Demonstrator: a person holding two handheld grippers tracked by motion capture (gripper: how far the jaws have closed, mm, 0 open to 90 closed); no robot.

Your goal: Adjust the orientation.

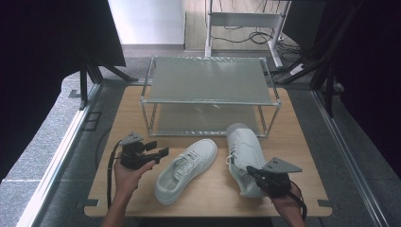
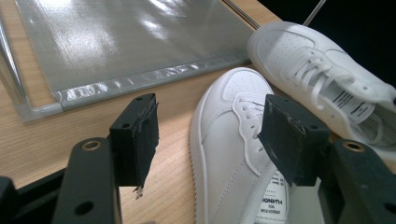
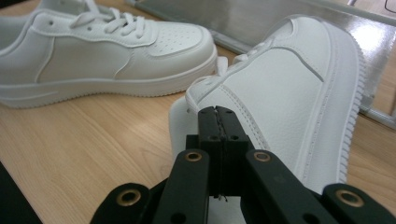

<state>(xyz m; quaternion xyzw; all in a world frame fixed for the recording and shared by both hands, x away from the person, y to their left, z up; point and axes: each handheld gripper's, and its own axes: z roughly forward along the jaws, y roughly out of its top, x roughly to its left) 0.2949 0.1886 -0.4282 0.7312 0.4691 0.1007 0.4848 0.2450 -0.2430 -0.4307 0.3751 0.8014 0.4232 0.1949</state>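
from the high view, two white sneakers lie on the wooden tabletop [image 1: 283, 123] in front of a two-tier metal rack [image 1: 208, 94]. the left sneaker [image 1: 187, 170] rests flat on its sole, toe angled toward the rack. the right sneaker [image 1: 246, 158] is tipped onto its side, toe near the rack's front right leg. the right tool [image 1: 257, 174] sits at this shoe's heel end, and the left tool [image 1: 158, 150] hovers just beside the left sneaker, apart from it.

the right gripper view adds what the high view cannot: the right tool [image 3: 218, 116] has its jaws clenched tight together, pressed against the heel edge of the tipped sneaker [image 3: 289, 93], though whether any material is pinched between them i cannot tell. the other shoe [image 3: 102, 51] lies beyond (upright, laces showing).

the left gripper view shows the left tool [image 2: 208, 135] released, jaws wide apart with nothing between the pads, aimed over the left sneaker [image 2: 233, 140]; its tongue label is readable here. the right sneaker [image 2: 322, 79] lies behind, its opening and inner label visible, beside the rack's lower shelf [image 2: 130, 42].
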